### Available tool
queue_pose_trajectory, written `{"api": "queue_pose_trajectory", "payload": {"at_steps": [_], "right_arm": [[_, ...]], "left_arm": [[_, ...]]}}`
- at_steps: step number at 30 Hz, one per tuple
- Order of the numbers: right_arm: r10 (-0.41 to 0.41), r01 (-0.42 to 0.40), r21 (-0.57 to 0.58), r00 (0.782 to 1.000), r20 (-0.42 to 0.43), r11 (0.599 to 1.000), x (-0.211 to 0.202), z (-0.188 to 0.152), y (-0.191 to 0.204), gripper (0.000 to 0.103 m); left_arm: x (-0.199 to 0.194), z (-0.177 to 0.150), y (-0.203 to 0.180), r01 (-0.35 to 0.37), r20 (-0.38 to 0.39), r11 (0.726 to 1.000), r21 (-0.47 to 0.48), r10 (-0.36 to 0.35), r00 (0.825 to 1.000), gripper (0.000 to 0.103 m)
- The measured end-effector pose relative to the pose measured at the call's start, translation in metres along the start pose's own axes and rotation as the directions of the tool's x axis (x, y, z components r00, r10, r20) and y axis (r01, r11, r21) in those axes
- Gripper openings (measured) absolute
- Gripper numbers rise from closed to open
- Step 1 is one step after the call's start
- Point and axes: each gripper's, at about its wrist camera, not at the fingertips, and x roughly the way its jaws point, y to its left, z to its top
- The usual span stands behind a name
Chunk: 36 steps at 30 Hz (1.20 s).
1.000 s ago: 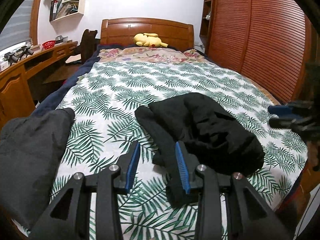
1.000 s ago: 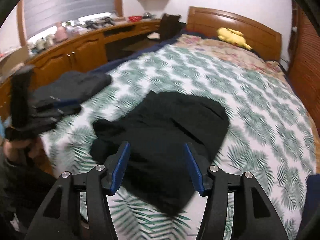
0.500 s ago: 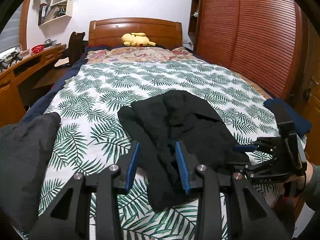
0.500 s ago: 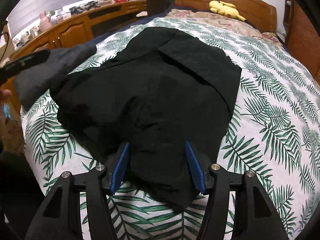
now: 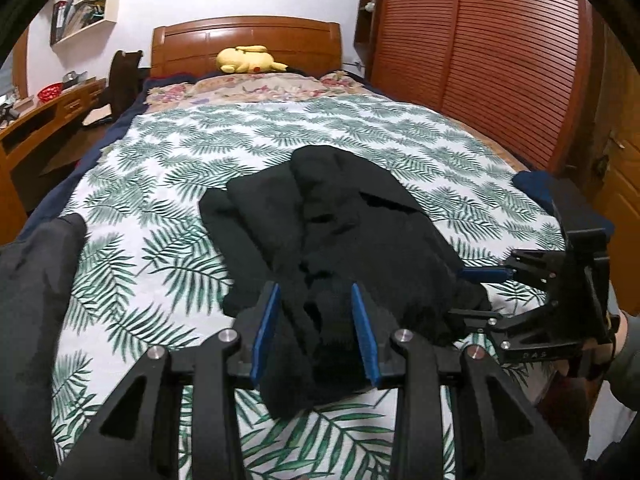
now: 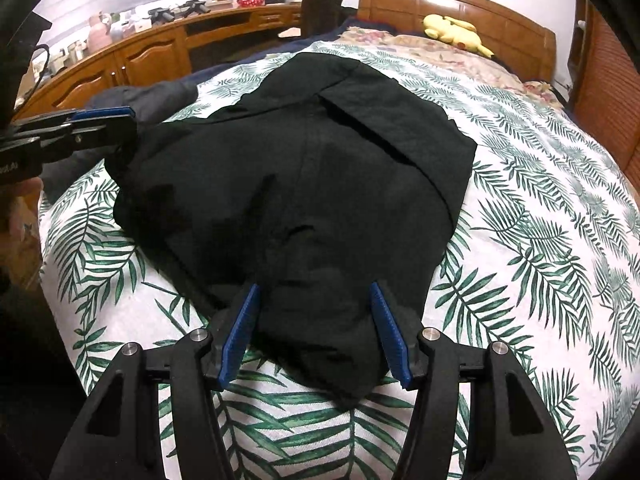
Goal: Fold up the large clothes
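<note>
Right wrist view: black garment (image 6: 312,184) lies between the open right gripper (image 6: 314,332).

black garment (image 6: 304,184) on white bedspread (image 6: 540,240) with green palm leaves; yellow plush (image 5: 248,60).

A yellow plush toy (image 5: 249,60) lies against the wooden headboard (image 5: 246,38). A palm-leaf bedspread (image 5: 360,136) covers the bed, beside a slatted wooden wardrobe (image 5: 492,52). A red bowl (image 6: 251,0) sits on the long wooden desk (image 6: 132,54).
</note>
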Motion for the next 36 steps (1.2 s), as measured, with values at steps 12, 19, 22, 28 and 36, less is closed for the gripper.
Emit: {"api": "queue_pose_trajectory", "payload": {"at_steps": [12,19,22,28,36], "right_arm": [[0.003,-0.003,-0.002,1.000,0.000,1.000,0.000,-0.001,0.000,0.059],[0.001,-0.001,-0.014,1.000,-0.015,1.000,-0.004,0.002,-0.001,0.058],[0.004,-0.005,-0.021,1.000,-0.025,1.000,-0.009,0.006,-0.003,0.059],[0.009,-0.009,0.006,1.000,0.020,1.000,-0.029,0.020,-0.015,0.059],[0.043,-0.044,0.012,0.995,0.091,0.999,-0.038,0.047,-0.012,0.059]], "left_arm": [[0.030,-0.012,-0.003,-0.001,-0.095,1.000,0.004,0.001,0.995,0.035],[0.034,-0.014,0.005,0.044,-0.112,0.998,-0.036,-0.048,0.993,0.022],[0.024,-0.013,0.000,0.063,-0.089,0.998,-0.013,-0.064,0.994,0.007],[-0.003,-0.008,0.003,0.074,0.007,0.997,-0.019,-0.074,0.997,0.001],[-0.038,-0.014,0.034,0.053,0.066,0.995,-0.079,-0.048,0.997,0.001]]}}
